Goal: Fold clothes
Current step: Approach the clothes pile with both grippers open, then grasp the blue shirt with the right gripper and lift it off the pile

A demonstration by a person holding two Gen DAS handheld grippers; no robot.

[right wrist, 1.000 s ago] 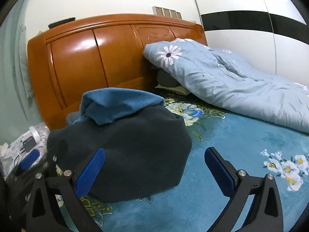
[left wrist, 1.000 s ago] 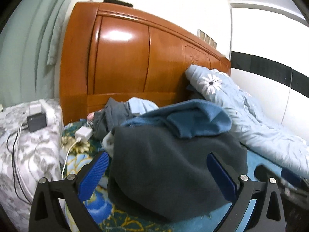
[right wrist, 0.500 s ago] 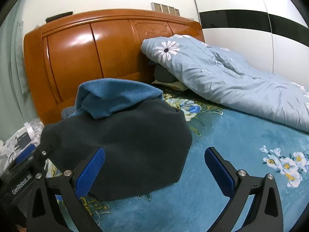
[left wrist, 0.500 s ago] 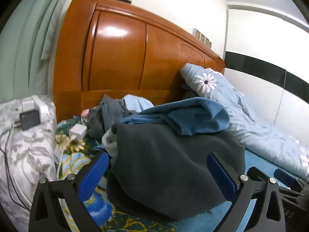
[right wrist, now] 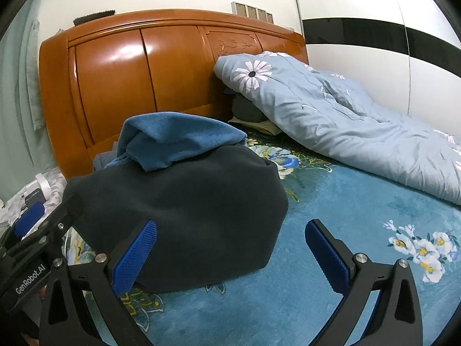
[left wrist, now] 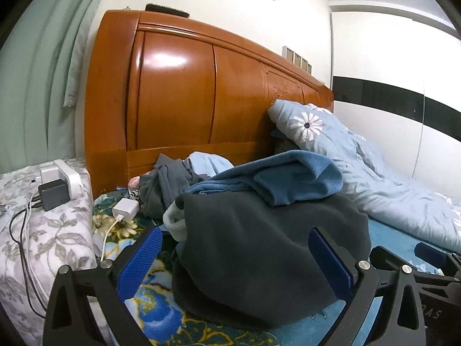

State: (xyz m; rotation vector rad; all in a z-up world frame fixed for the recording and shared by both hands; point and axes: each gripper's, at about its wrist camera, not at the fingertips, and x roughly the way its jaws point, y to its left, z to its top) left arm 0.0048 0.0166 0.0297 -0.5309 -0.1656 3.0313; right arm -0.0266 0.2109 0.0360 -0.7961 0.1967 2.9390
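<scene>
On bed sheet (right wrist: pixel 331 201): dark fleece (right wrist: pixel 187 210) heaped; L gripper (left wrist: pixel 236 256), R gripper (right wrist: pixel 230 248) both agape, empty.

Charcoal fleece (right wrist: pixel 187 216) under blue garment (right wrist: pixel 178 138), teal floral bedspread (right wrist: pixel 360 201), pale-blue daisy-print quilt (right wrist: pixel 331 115), glossy orange-brown headboard (right wrist: pixel 129 72).

Left gripper (left wrist: pixel 240 255) jaws wide apart, empty, over dark grey garment (left wrist: pixel 259 253); blue garment (left wrist: pixel 288 178) atop.
</scene>
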